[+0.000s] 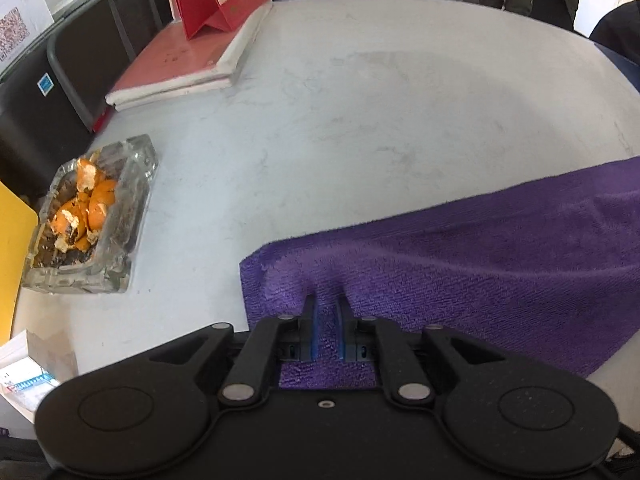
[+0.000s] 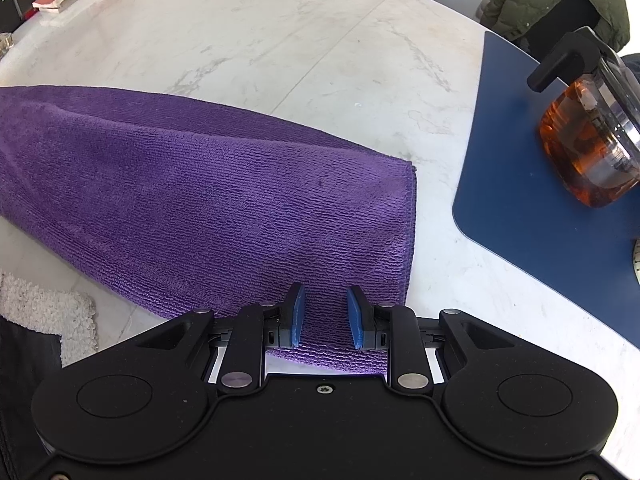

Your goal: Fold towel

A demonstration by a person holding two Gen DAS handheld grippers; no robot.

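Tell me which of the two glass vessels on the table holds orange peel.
The square glass ashtray, seen left of the purple towel in the left wrist view. The glass teapot on the blue mat holds amber liquid instead.

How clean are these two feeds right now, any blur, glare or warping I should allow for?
Left wrist view: fisheye bends the table edge; the ashtray and far books look slightly soft; the towel is sharp. Right wrist view: bright even daylight, mild sheen on the tabletop, glints on the teapot, same curved edges.
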